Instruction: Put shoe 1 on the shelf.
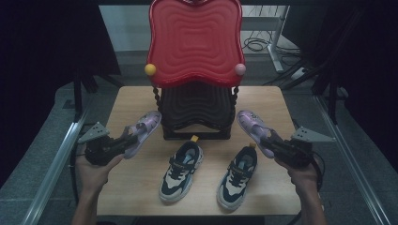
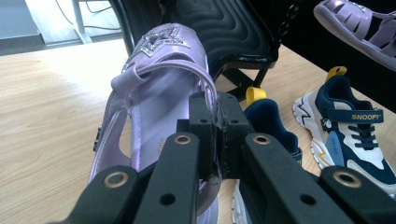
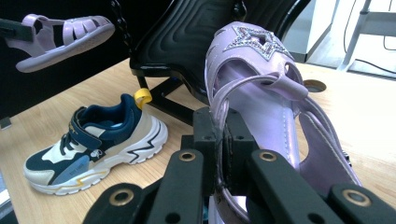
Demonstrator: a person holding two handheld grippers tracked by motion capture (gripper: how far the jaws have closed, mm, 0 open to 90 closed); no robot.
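Purple sandals are hanging in the air, one in each gripper. The left gripper [image 1: 123, 140] is pinching the heel strap of the left sandal [image 1: 142, 131], and its jaws are almost together on the thin strap. The right gripper [image 1: 273, 144] is doing the same with the right sandal [image 1: 254, 127]. Both sandals are pointing their toes toward the rack [image 1: 197, 110], which is standing at the far side of the table [image 1: 131, 101], and they are near its lower black shelf but apart from it. Two sneakers [image 1: 181, 171] are waiting on the wood between the hands, side by side, untouched.

I am judging that the work is putting shoes on the rack. Picking up the sandals is done. Placing them on a shelf is left, and after that the sneakers are also remaining, so less than half is finished.
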